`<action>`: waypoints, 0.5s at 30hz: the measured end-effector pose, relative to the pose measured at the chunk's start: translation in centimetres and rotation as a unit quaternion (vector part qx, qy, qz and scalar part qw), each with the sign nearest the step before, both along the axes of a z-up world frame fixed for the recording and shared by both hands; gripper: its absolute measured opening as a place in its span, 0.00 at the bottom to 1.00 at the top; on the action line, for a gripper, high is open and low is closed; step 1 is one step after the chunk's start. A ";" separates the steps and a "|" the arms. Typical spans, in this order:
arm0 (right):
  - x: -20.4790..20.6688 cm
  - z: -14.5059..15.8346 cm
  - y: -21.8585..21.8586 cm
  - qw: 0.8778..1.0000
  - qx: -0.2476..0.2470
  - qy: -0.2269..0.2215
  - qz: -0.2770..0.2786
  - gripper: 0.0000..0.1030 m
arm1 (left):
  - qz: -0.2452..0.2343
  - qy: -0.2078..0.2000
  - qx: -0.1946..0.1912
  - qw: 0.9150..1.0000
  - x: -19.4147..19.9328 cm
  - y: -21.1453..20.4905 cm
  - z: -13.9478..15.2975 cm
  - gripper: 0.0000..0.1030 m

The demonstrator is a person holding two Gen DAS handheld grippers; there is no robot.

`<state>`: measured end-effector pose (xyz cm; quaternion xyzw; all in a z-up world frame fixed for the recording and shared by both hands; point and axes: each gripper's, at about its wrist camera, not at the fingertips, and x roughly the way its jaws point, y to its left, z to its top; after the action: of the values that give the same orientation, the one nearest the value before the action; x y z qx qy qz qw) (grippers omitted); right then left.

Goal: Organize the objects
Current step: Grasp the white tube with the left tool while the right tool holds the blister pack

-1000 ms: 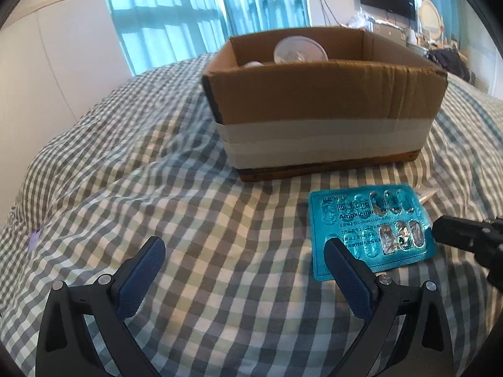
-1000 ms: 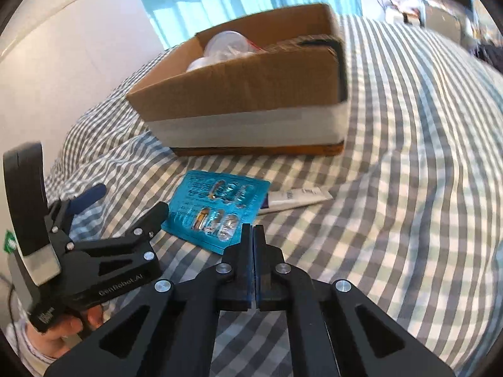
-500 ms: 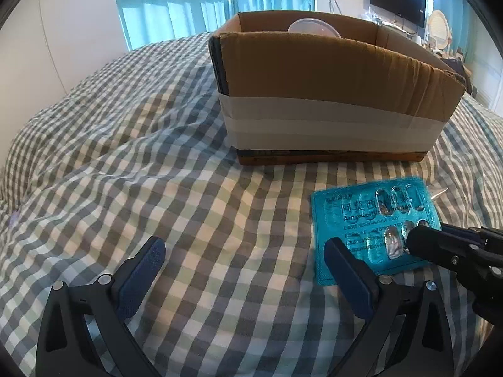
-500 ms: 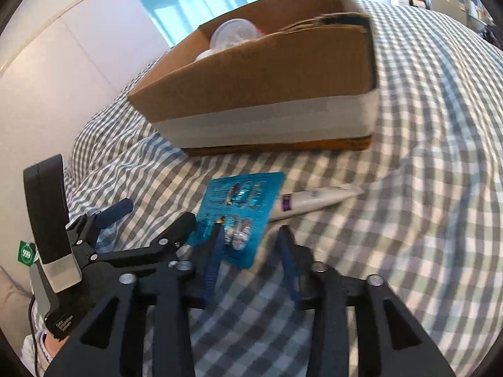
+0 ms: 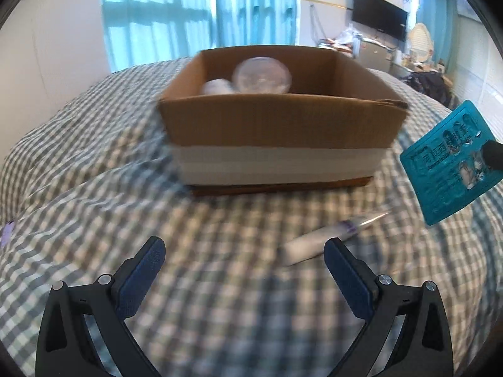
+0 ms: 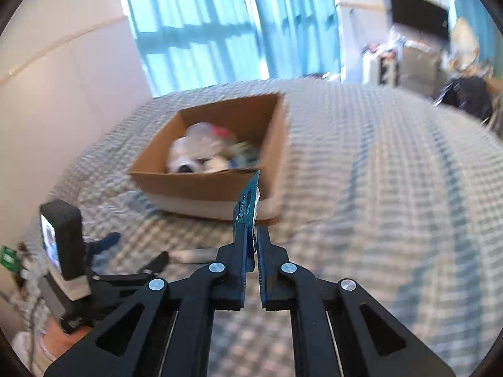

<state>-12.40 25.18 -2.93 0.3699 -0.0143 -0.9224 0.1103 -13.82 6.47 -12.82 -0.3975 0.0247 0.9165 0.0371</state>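
My right gripper (image 6: pixel 254 235) is shut on a teal pill blister pack (image 6: pixel 246 202) and holds it edge-on in the air, in front of the open cardboard box (image 6: pixel 201 185). In the left wrist view the blister pack (image 5: pixel 446 163) hangs at the right, above the bed, with the right fingertip (image 5: pixel 493 154) on it. My left gripper (image 5: pixel 245 262) is open and empty, low over the checked bedcover. A white tube (image 5: pixel 327 238) lies on the cover just beyond its right finger. The box (image 5: pixel 276 132) holds a clear lidded container (image 5: pixel 262 75) and other items.
The checked bedcover (image 5: pixel 94 194) spreads around the box. A white wall and blue curtains (image 5: pixel 195 12) stand behind the bed. A TV (image 5: pixel 378 17) and cluttered furniture are at the far right. The left gripper's body and hand show in the right wrist view (image 6: pixel 72 267).
My right gripper opened, closed on the blister pack and lifted it off the bedcover toward the box, uncovering the white tube. My left gripper stayed open and shifted right.
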 end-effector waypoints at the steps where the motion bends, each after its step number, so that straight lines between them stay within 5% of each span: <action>1: 0.2 0.1 0.6 1.000 0.011 0.000 -0.006 0.06 | -0.010 0.002 -0.001 1.000 -0.3 0.7 -0.1 1.00; 4: -0.2 -0.7 1.7 1.000 0.025 -0.014 -0.011 0.06 | -0.040 0.002 -0.017 0.999 -1.2 3.2 -0.6 0.99; 6: -0.8 -1.6 2.0 0.999 0.029 -0.027 -0.013 0.06 | -0.057 -0.016 -0.027 0.998 -2.2 4.5 -1.5 0.83; 13: -3.3 -4.6 2.2 0.998 0.025 -0.050 -0.021 0.06 | -0.102 -0.075 0.010 0.992 -4.6 4.8 -4.3 0.69; 15: -3.8 -4.8 2.3 0.998 0.017 -0.051 -0.023 0.06 | -0.108 -0.078 0.033 0.991 -5.0 4.0 -4.2 0.52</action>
<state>-16.25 27.51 -7.71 0.4178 -0.0128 -0.9048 0.0815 -18.80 10.42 -17.00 -0.4614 0.0345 0.8737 0.1503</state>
